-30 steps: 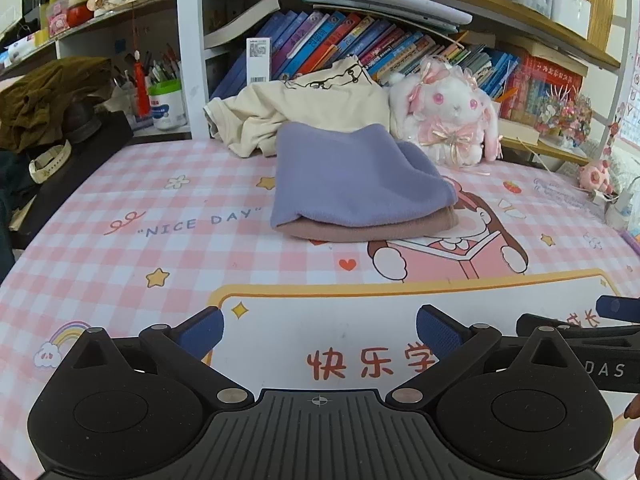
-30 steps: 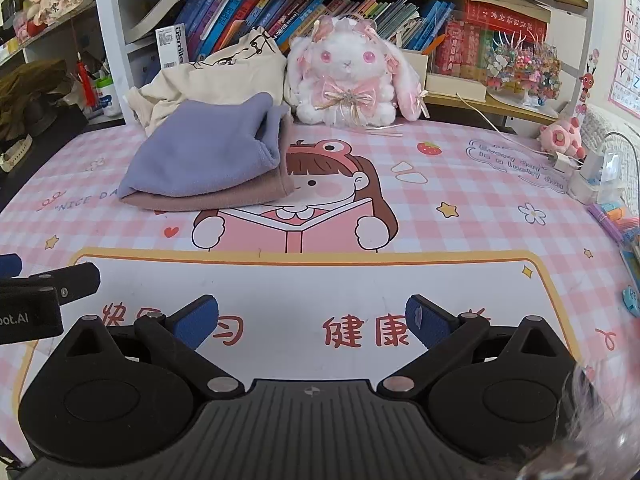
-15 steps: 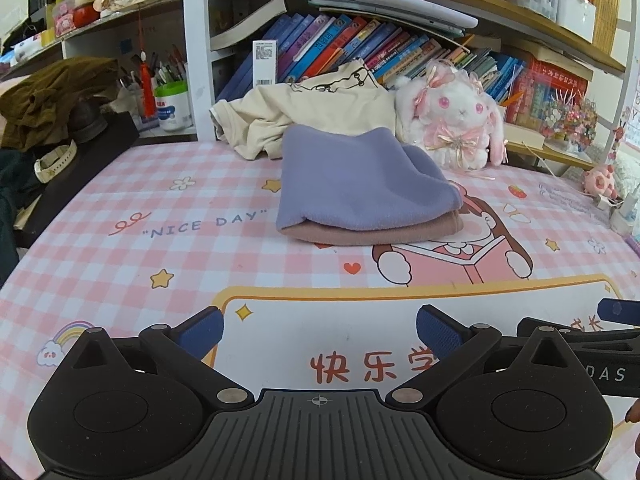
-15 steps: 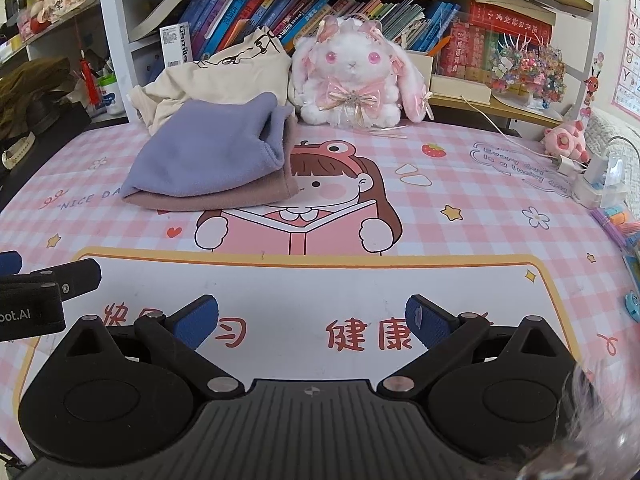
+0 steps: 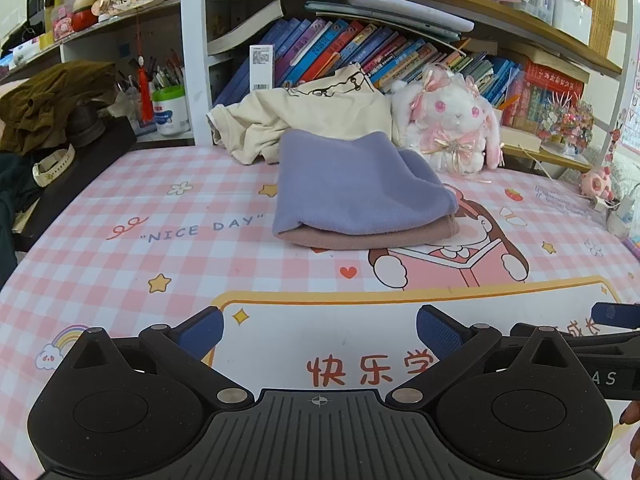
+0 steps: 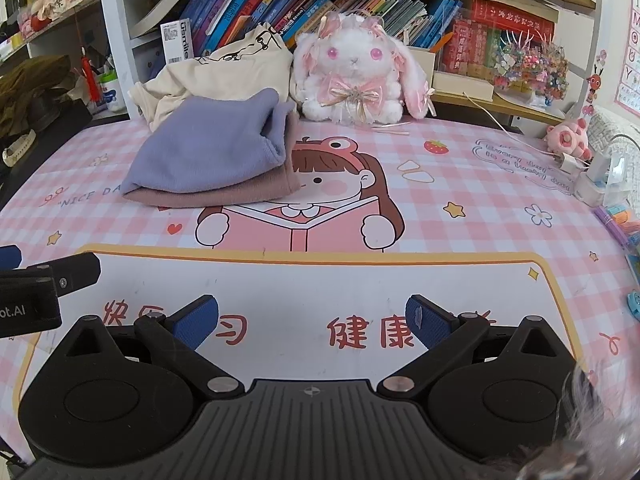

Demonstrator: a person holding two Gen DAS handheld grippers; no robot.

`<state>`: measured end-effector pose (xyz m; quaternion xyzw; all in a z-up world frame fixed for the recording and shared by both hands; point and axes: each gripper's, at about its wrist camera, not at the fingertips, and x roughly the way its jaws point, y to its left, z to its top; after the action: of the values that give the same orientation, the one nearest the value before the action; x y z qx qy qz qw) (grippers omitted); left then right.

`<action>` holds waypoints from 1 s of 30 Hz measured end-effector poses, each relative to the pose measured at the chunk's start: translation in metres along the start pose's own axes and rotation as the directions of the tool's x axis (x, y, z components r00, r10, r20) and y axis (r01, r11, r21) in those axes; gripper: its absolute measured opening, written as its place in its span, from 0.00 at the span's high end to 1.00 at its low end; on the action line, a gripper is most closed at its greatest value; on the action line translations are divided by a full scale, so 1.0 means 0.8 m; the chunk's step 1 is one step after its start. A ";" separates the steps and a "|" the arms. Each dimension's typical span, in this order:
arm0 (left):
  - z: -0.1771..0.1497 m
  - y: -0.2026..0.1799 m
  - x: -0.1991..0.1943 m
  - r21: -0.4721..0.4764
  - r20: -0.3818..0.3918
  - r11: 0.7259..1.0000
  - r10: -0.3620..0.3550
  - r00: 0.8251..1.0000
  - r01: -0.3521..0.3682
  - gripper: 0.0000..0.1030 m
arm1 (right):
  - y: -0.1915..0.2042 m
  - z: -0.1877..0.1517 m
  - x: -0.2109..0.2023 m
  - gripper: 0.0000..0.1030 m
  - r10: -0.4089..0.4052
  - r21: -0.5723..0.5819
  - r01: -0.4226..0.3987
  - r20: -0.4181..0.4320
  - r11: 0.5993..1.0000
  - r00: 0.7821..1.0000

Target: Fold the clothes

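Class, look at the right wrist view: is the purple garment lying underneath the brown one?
No, the folded purple garment lies on top of the brown garment.

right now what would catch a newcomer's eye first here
Probably the folded lilac fleece garment stacked on a folded dusty-pink one, mid-mat on the pink checked cartoon desk mat. Behind them sit a crumpled cream garment and a white plush rabbit with pink bows, against the bookshelf.
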<state>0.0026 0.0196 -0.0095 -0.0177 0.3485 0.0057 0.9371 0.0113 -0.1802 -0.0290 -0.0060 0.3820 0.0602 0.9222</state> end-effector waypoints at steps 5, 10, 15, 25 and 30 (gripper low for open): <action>-0.001 -0.001 -0.001 -0.001 -0.003 1.000 0.003 1.000 -0.003 0.00 | 0.000 0.000 0.000 0.02 0.003 -0.001 -0.003 -0.002 1.000 1.000; -0.002 -0.002 -0.001 -0.003 -0.004 1.000 0.000 1.000 0.000 0.00 | 0.000 -0.001 -0.001 0.02 0.004 0.000 -0.004 -0.004 1.000 1.000; -0.002 -0.001 -0.002 -0.009 -0.005 1.000 -0.001 1.000 0.001 0.00 | 0.000 -0.001 -0.001 0.02 0.005 0.002 -0.005 -0.004 1.000 1.000; -0.003 -0.002 -0.002 -0.012 -0.011 1.000 -0.007 1.000 0.007 0.00 | -0.001 -0.002 -0.001 0.02 0.012 -0.002 -0.012 -0.009 1.000 1.000; -0.005 -0.004 -0.005 -0.003 -0.003 1.000 -0.001 1.000 0.001 0.00 | -0.001 -0.003 0.000 0.02 0.015 -0.002 -0.015 -0.015 1.000 1.000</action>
<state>-0.0028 0.0162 -0.0102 -0.0192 0.3498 0.0057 0.9366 0.0098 -0.1808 -0.0310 -0.0047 0.3888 0.0676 0.9188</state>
